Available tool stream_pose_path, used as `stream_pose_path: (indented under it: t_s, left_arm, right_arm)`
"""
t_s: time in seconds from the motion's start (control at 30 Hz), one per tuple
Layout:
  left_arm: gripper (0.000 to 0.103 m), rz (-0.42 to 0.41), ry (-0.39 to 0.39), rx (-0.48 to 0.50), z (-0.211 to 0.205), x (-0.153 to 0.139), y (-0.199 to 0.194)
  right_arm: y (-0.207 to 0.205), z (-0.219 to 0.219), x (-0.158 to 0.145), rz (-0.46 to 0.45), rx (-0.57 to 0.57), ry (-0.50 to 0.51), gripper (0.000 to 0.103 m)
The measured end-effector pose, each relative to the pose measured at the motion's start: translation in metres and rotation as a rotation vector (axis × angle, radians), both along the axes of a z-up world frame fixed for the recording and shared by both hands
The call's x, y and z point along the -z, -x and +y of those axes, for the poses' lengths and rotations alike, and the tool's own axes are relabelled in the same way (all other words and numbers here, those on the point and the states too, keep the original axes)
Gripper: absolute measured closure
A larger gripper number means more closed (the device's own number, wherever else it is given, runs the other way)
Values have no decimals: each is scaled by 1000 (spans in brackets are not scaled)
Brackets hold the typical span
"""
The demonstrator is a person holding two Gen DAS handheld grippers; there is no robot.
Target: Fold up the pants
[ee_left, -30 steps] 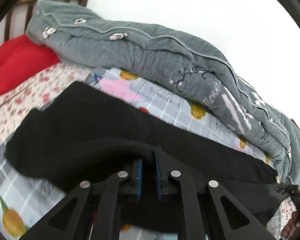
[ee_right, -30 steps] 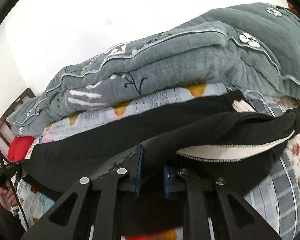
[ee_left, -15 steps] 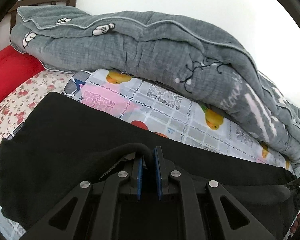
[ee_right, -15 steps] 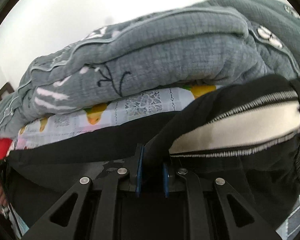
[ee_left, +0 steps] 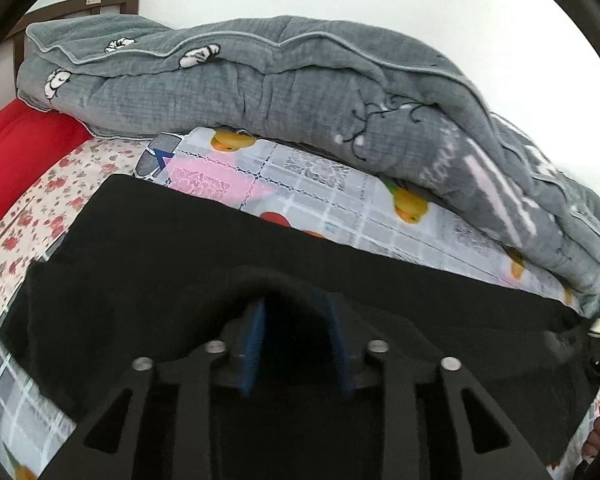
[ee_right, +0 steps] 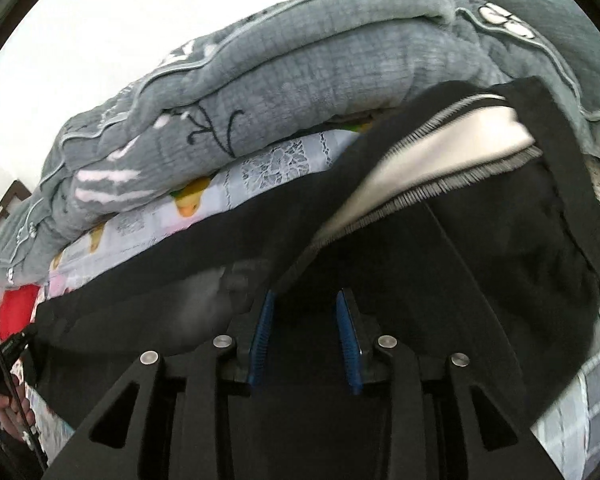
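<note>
The black pants (ee_left: 172, 248) lie folded lengthwise across the bed, one layer on the other. My left gripper (ee_left: 296, 312) is open, its blue pads apart, with a hump of black cloth draped over the fingertips. In the right wrist view the pants (ee_right: 499, 248) show their waistband end, with a white pocket lining (ee_right: 451, 144) turned up. My right gripper (ee_right: 305, 306) is open over the black cloth, its blue pads apart and gripping nothing.
A rolled grey quilt (ee_left: 284, 80) lies along the far side of the bed against the white wall, also in the right wrist view (ee_right: 300, 60). A red pillow (ee_left: 16, 148) lies at the left. The patterned sheet (ee_left: 339, 200) shows between quilt and pants.
Both grippers were shut on the pants' edge and carried it forward over the lower layer. Now both have opened and the cloth has dropped from the pads.
</note>
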State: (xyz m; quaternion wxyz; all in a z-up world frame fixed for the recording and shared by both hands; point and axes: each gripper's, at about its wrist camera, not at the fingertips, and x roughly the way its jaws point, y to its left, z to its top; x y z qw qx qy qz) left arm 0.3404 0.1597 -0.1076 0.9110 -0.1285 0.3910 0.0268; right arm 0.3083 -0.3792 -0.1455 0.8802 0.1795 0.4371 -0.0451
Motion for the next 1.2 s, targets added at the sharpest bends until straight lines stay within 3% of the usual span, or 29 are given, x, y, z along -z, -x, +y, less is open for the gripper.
stream_pose_path:
  t_s: [0.1,0.33,0.53,0.83,1.2]
  left_arm:
    - [53,-22,7,1,-3,-8,24]
    - [50,-20,48,27,-12,-2,81]
    - [50,36,102,31,-16,28,118]
    - [50,68,168,2,-4,42,149]
    - [48,75,189,-4,-3,50,156]
  right_arm:
    - [30,6,-9,-12,-22,16,70]
    - [108,8,-20,-40,-48,83,61]
    - [156,-16,-3,-22,-3,18,57]
    - [177,-26,9,-18,11,-32,57]
    - [168,-14,21,2,-23,-40,57]
